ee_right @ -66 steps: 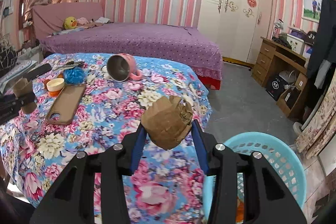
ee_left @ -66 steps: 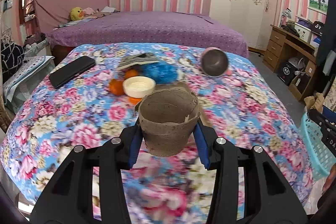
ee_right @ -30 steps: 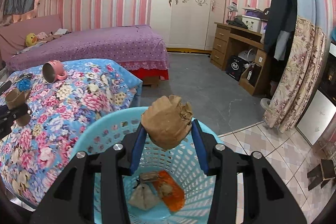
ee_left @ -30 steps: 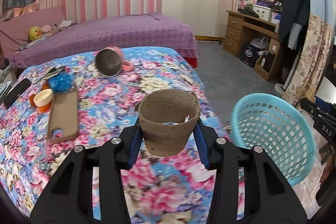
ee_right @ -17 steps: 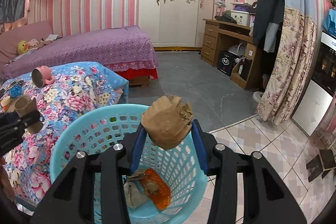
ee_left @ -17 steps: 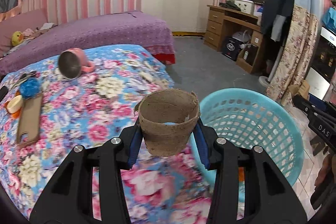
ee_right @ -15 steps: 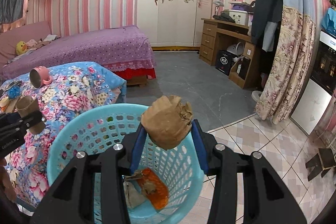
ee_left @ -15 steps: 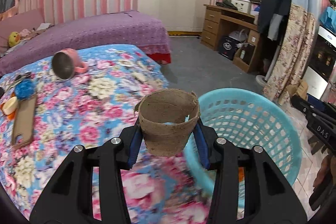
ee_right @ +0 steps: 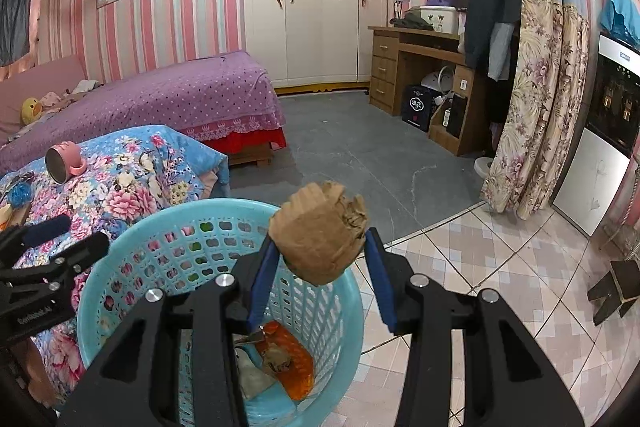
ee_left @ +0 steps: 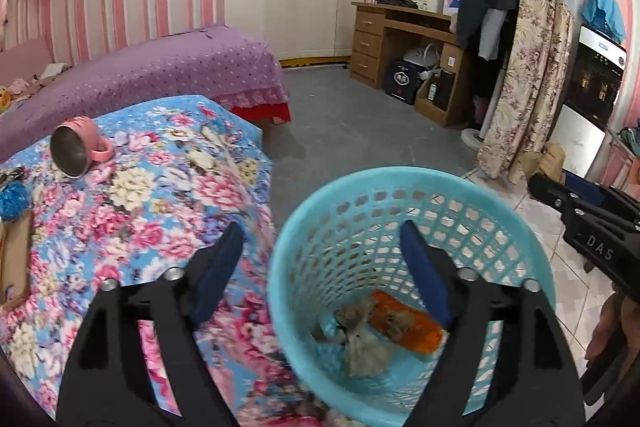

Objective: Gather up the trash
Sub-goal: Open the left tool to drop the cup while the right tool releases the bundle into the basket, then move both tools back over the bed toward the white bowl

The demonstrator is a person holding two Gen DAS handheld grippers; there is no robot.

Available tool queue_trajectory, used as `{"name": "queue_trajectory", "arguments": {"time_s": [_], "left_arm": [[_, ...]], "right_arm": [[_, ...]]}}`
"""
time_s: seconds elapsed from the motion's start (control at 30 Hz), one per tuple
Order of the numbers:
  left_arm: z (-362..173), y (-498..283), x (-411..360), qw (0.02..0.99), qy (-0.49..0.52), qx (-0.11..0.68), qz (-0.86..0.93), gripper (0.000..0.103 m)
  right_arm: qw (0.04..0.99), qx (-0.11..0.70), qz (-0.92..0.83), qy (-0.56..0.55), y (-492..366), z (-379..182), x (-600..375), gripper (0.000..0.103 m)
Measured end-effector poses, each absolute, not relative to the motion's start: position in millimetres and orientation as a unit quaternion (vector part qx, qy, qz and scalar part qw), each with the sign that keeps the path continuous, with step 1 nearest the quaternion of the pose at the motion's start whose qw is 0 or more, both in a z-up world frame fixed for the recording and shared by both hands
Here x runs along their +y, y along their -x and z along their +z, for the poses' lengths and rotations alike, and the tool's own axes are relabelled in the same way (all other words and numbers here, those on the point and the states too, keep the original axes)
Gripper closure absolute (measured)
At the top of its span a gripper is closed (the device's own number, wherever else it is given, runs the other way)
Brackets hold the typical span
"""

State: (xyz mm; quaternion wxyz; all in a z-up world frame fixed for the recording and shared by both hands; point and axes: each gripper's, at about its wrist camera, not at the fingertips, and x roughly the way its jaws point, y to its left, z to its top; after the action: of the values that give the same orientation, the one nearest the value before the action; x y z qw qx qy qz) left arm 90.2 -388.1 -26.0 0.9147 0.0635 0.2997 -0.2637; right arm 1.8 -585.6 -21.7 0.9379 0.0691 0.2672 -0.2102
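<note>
Left gripper (ee_left: 320, 259): jaws just opened, nothing between them; its brown pot, clamped a moment ago, gone, presumably into the blue basket (ee_left: 404, 179) below the fingertips. Right gripper (ee_right: 318, 275): clamped on crumpled brown pot (ee_right: 320, 233) above the basket, release pending.

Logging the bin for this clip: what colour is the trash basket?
Light blue basket, perforated plastic; clearest in the left wrist view.

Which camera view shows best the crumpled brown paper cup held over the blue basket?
The right wrist view: the crumpled brown paper cup sits centred between the right hand-held gripper pads. The left wrist view does not show it.
</note>
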Motion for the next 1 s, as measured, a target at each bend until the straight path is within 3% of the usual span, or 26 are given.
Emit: {"name": "queue_trajectory", "arguments": {"time_s": [0.07,0.23,0.6,0.7,0.73,0.87,1.0], "left_arm": [[-24,-93,-377,0.919,-0.058,0.296,-0.254,0.012],[-14,-102,-348,0.932,-0.052,0.282,-0.221,0.006],[-9,-110,-279,0.943,-0.05,0.284,-0.167,0.006],[-8,-110,-260,0.944,-0.048,0.285,-0.161,0.006],[-7,-110,-254,0.944,-0.048,0.285,-0.158,0.006],[-4,-112,-226,0.947,-0.042,0.284,-0.144,0.006],[-1,-117,-199,0.949,-0.032,0.286,-0.127,0.006]], "right_arm": [[0.938,0.268,-0.208,-0.07,-2,-23,-584,0.059],[0.94,0.27,-0.201,-0.06,-6,-22,-573,0.059],[0.942,0.279,-0.179,-0.04,-30,-19,-531,0.057],[0.944,0.277,-0.173,-0.047,-35,-18,-520,0.042],[0.945,0.276,-0.171,-0.049,-37,-17,-515,0.031],[0.945,0.276,-0.173,-0.038,-47,-16,-497,0.017],[0.946,0.278,-0.167,-0.027,-60,-15,-477,0.009]]}}
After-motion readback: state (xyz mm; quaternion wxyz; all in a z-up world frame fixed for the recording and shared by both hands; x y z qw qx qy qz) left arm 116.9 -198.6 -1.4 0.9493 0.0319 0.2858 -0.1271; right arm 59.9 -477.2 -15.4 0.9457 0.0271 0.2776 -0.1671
